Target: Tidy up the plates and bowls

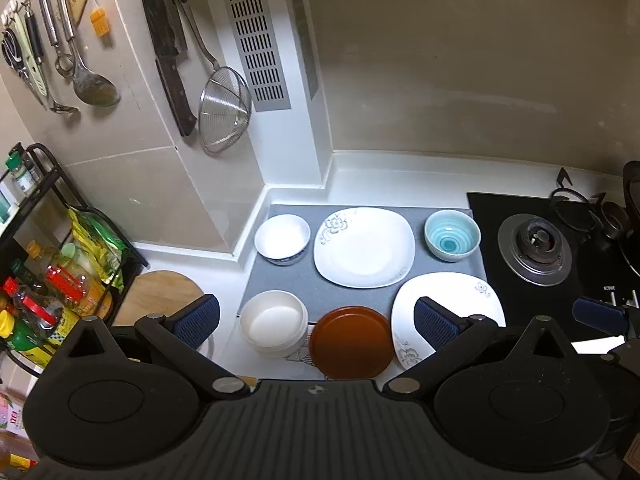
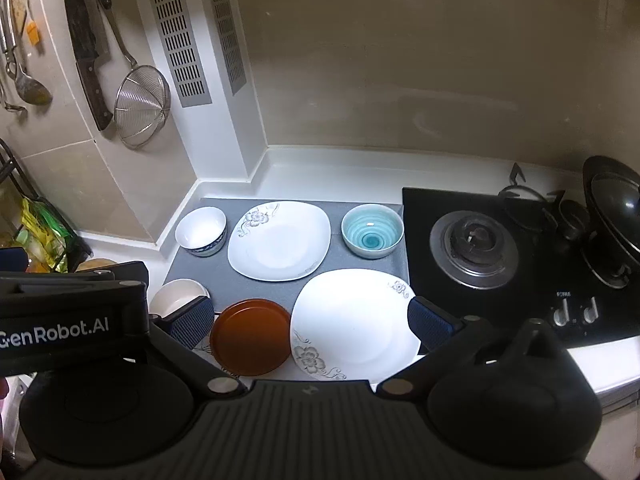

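Both grabbers, left gripper (image 1: 318, 322) and right gripper (image 2: 312, 322), hang wide open and empty above the plates and bowls on the grey mat (image 1: 304, 280).

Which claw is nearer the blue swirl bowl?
Right, by a modest margin. The blue swirl bowl sits at the mat's far right corner; the right claw hovers open over the near flowered plate, the left claw open further left, above the brown plate.

- Left wrist view: we look steeply down from above the worktop (image 1: 236, 332), set leftward, spice rack (image 1: 60, 280) in frame.
- Right wrist view: same tilt, set rightward, nearer the stove (image 2: 476, 248).
- Both share the grey mat (image 1: 296, 284) and its dishes.
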`<control>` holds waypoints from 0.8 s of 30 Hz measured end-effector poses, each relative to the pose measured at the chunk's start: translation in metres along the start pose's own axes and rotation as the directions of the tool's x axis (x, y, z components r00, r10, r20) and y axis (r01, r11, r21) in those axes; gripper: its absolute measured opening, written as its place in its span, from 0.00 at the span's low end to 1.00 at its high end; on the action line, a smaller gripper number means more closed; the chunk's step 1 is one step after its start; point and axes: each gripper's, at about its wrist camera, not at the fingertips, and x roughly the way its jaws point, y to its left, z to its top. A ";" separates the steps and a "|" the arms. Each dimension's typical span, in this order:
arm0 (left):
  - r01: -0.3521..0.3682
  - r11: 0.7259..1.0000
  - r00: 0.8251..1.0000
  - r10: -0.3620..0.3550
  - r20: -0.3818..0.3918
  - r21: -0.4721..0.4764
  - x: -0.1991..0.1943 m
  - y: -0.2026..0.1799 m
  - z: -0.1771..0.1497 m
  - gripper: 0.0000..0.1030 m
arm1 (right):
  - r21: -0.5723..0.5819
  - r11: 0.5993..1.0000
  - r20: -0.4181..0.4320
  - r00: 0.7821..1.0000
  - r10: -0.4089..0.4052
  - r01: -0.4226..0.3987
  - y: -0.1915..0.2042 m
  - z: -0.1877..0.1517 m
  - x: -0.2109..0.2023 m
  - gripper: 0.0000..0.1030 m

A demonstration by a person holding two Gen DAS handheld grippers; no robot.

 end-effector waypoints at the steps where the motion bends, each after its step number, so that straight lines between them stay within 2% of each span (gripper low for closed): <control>1: -0.002 1.000 1.000 0.002 0.006 -0.007 -0.001 0.001 0.000 1.00 | -0.003 1.000 0.004 1.000 0.001 -0.001 0.001 0.001 -0.001 1.00; 9: -0.001 1.000 0.999 0.002 0.055 -0.030 -0.008 0.005 -0.001 1.00 | -0.014 1.000 0.037 0.999 0.000 0.001 0.006 0.008 -0.007 1.00; 24: -0.004 0.998 0.999 0.006 0.033 -0.056 0.000 0.008 -0.003 1.00 | -0.026 1.000 0.024 1.000 0.002 -0.001 0.011 0.009 0.000 1.00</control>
